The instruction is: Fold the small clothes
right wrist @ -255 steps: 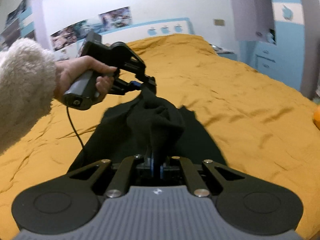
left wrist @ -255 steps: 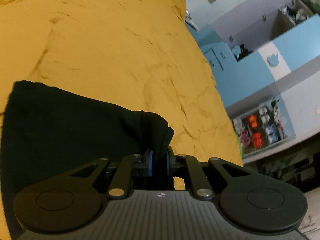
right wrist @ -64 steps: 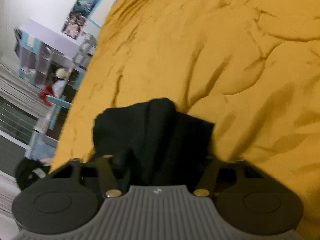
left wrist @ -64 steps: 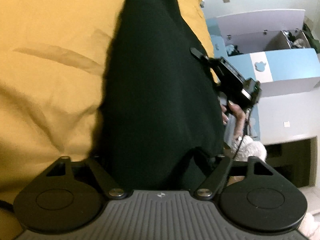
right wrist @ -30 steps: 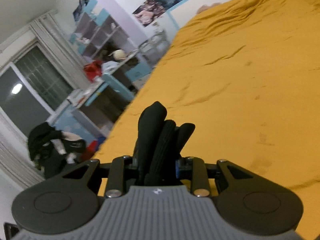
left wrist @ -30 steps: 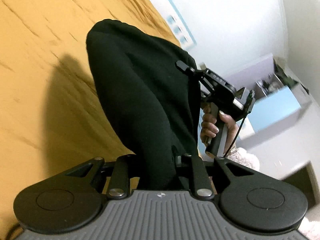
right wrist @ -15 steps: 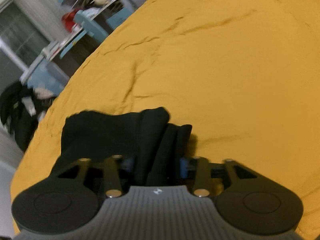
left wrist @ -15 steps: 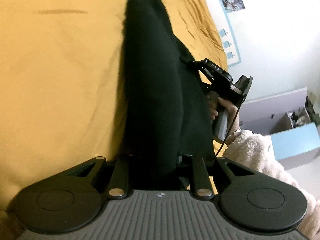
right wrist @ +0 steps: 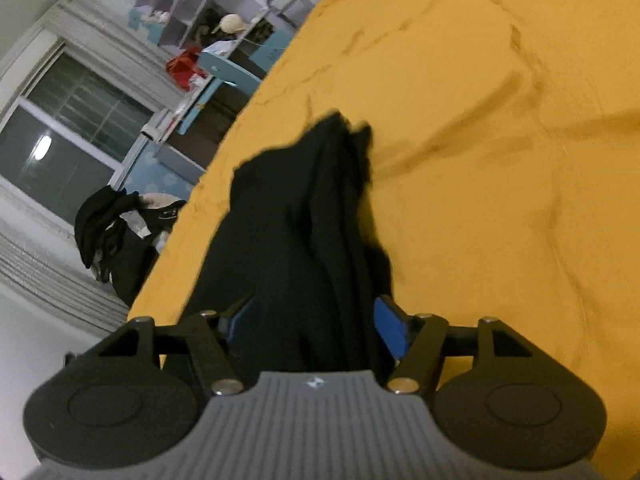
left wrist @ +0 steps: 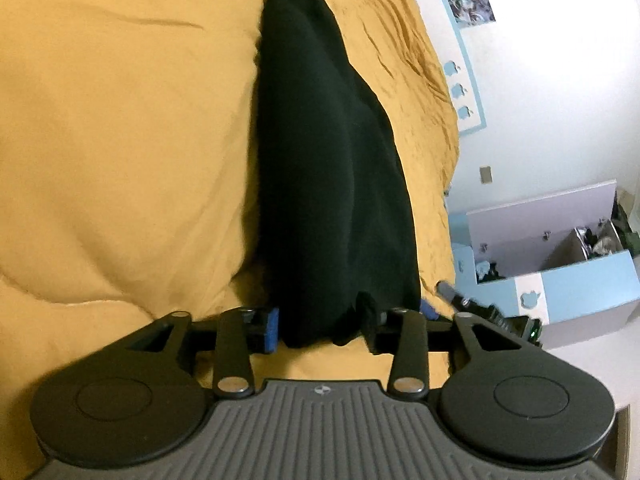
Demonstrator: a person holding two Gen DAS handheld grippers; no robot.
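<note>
A black garment point(left wrist: 324, 168) lies folded in a long narrow strip on the yellow-orange bedspread point(left wrist: 120, 152). My left gripper point(left wrist: 348, 322) is open, its blue-padded jaws spread either side of the strip's near end. In the right wrist view the same black garment point(right wrist: 304, 232) lies bunched in folds near the bed's left edge. My right gripper point(right wrist: 316, 328) is open too, its jaws standing apart around the cloth's near end. The tip of the other gripper point(left wrist: 480, 308) shows at the right in the left wrist view.
The yellow-orange bedspread point(right wrist: 500, 140) fills most of both views. A blue and lilac cabinet point(left wrist: 560, 272) stands beside the bed. A window point(right wrist: 68, 132), shelves point(right wrist: 208, 12) and a chair heaped with dark clothes point(right wrist: 116, 232) lie beyond the bed's other edge.
Both grippers have opened and let go of the black garment, which has dropped from hanging in the air onto the bedspread. The right gripper has moved down out of the left view.
</note>
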